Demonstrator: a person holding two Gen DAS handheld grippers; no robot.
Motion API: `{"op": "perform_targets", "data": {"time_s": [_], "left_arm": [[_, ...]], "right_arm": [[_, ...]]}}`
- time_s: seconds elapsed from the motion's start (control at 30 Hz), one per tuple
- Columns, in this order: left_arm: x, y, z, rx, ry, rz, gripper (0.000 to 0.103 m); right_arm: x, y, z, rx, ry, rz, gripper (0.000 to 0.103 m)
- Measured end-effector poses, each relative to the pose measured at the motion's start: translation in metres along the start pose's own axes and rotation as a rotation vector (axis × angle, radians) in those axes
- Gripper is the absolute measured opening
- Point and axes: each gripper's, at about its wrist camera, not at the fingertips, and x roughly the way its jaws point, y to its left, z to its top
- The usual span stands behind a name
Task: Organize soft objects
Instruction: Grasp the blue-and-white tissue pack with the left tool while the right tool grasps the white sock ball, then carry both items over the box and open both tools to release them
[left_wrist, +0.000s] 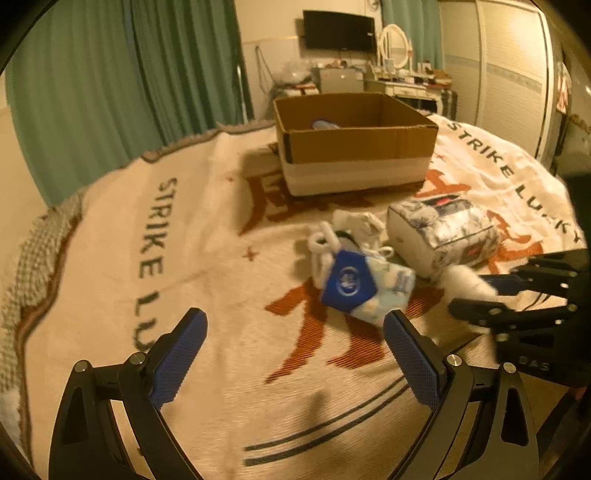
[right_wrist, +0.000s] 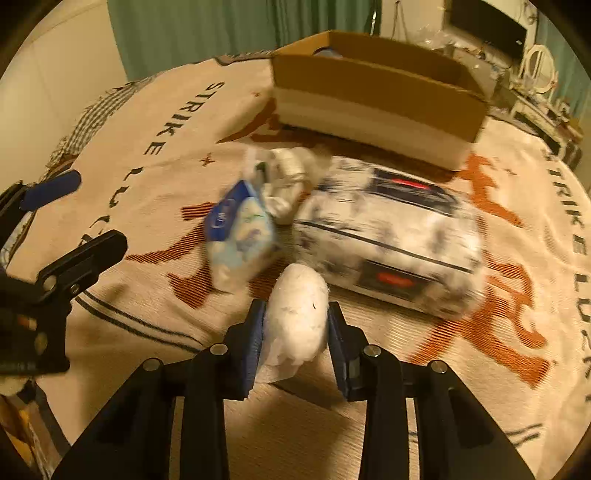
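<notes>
While your right gripper (right_wrist: 295, 328) clenches a white wad (right_wrist: 297, 314) above the blanket (right_wrist: 155, 206), your left gripper (left_wrist: 295, 354) hangs spread and empty near the blue pack (left_wrist: 360, 286). Beside that pack lie white socks (left_wrist: 354, 225) and a tissue pack (left_wrist: 443, 232), with the box (left_wrist: 354, 147) behind them.

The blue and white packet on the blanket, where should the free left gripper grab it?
Judging by its pose, take the blue and white packet across its soft white lower corner, coming from the near side with the left gripper; that corner points toward the open jaws.
</notes>
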Motion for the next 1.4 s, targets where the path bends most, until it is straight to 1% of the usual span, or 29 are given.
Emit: {"op": "perform_targets", "data": {"time_s": [0.1,0.23,0.33,0.4,0.43,0.47,0.67,0.77,0.8,0.83,0.87,0.9,0.93,0.97,1.0,1.03,1.1,1.13,1.2,1.3,1.4], "left_arm": [[0.005,-0.012,0.006,0.004,-0.005,0.011,0.096],[0.017,-0.029,0.012,0.039,0.002,0.01,0.096],[0.031,-0.038,0.014,0.056,0.042,-0.01,0.096],[0.041,-0.041,0.014,0.052,0.073,-0.028,0.096],[0.046,-0.042,0.015,0.049,0.087,-0.034,0.095],[0.051,-0.043,0.016,0.048,0.103,-0.038,0.09],[0.077,-0.055,0.018,0.069,0.173,-0.061,0.09],[0.084,-0.058,0.017,0.077,0.195,-0.08,0.071],[0.084,-0.057,0.016,0.073,0.195,-0.087,0.069],[0.081,-0.056,0.016,0.067,0.186,-0.097,0.066],[0.079,-0.055,0.016,0.065,0.178,-0.106,0.056],[0.075,-0.054,0.016,0.064,0.166,-0.112,0.05],[0.071,-0.052,0.016,0.062,0.155,-0.113,0.048],[0.067,-0.051,0.016,0.056,0.15,-0.12,0.041],[0.063,-0.048,0.016,0.043,0.148,-0.132,0.038],[0.059,-0.044,0.016,0.018,0.146,-0.148,0.036],[0.05,-0.035,0.015,-0.039,0.137,-0.173,0.028],[0.043,-0.029,0.014,-0.07,0.128,-0.184,0.027],[0.03,-0.023,0.014,-0.096,0.105,-0.198,0.021],[0.005,-0.018,0.015,-0.095,0.056,-0.187,0.021],[-0.022,-0.015,0.018,-0.1,0.008,-0.189,0.021]], "right_arm": [[-0.017,-0.019,-0.005,0.032,-0.028,-0.051,0.031],[-0.036,-0.049,-0.005,0.107,-0.068,-0.078,0.032],[-0.04,-0.066,-0.004,0.158,-0.09,-0.097,0.032],[-0.04,-0.071,-0.002,0.165,-0.098,-0.107,0.032],[-0.039,-0.072,-0.002,0.167,-0.1,-0.111,0.032],[-0.038,-0.074,-0.001,0.168,-0.099,-0.113,0.032],[-0.027,-0.077,-0.001,0.174,-0.106,-0.088,0.032],[-0.025,-0.081,-0.002,0.181,-0.108,-0.078,0.032],[-0.024,-0.082,-0.002,0.183,-0.107,-0.076,0.032],[-0.024,-0.082,-0.002,0.184,-0.106,-0.074,0.032],[-0.024,-0.083,-0.003,0.185,-0.106,-0.074,0.032],[-0.024,-0.083,-0.003,0.185,-0.105,-0.076,0.032],[-0.025,-0.082,-0.004,0.184,-0.104,-0.079,0.032],[-0.026,-0.082,-0.004,0.183,-0.103,-0.082,0.032],[-0.027,-0.081,-0.005,0.183,-0.102,-0.085,0.032],[-0.029,-0.081,-0.006,0.182,-0.103,-0.084,0.032],[-0.034,-0.081,-0.007,0.188,-0.109,-0.072,0.032],[-0.037,-0.08,-0.008,0.19,-0.111,-0.071,0.032],[-0.045,-0.077,-0.009,0.182,-0.117,-0.084,0.032],[-0.063,-0.072,-0.009,0.178,-0.143,-0.085,0.032],[-0.087,-0.065,-0.005,0.185,-0.186,-0.06,0.032]]}}
